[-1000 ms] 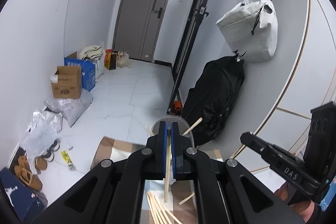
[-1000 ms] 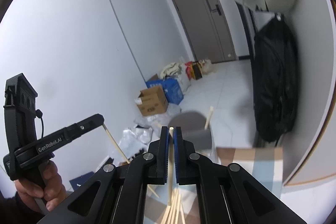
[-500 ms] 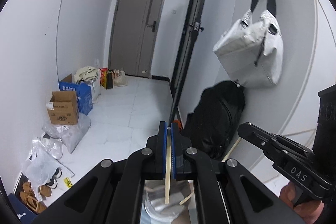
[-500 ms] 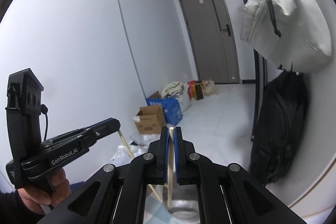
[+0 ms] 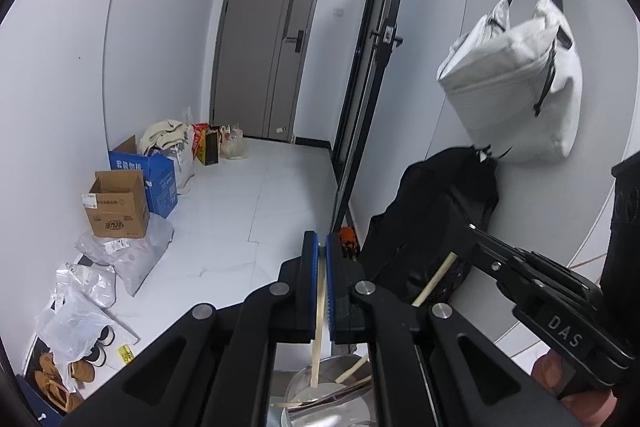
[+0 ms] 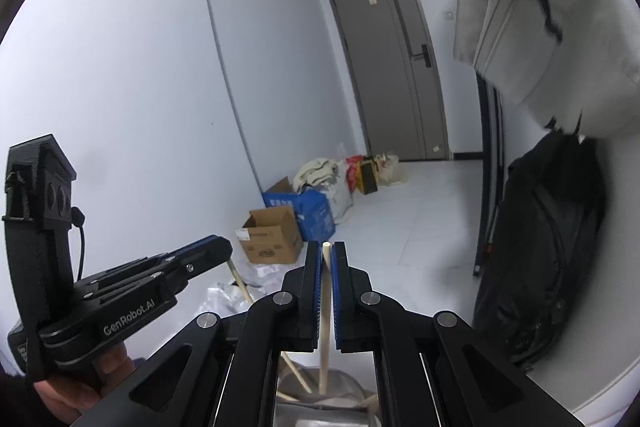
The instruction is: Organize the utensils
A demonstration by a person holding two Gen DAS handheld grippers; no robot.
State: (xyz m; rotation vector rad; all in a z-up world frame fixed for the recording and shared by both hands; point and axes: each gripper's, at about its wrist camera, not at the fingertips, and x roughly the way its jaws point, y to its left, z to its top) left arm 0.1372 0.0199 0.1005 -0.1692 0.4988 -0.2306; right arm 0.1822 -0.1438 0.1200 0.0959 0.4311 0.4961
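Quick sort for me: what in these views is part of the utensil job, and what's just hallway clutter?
Job:
- left gripper, shut on a chopstick
- right gripper, shut on another chopstick
- metal container below, chopsticks inside

Clutter:
- cardboard box
- blue box
- white bag
- black backpack
- shoes

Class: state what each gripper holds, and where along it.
Each holds one wooden chopstick near its top end: left gripper chopstick, right gripper chopstick.
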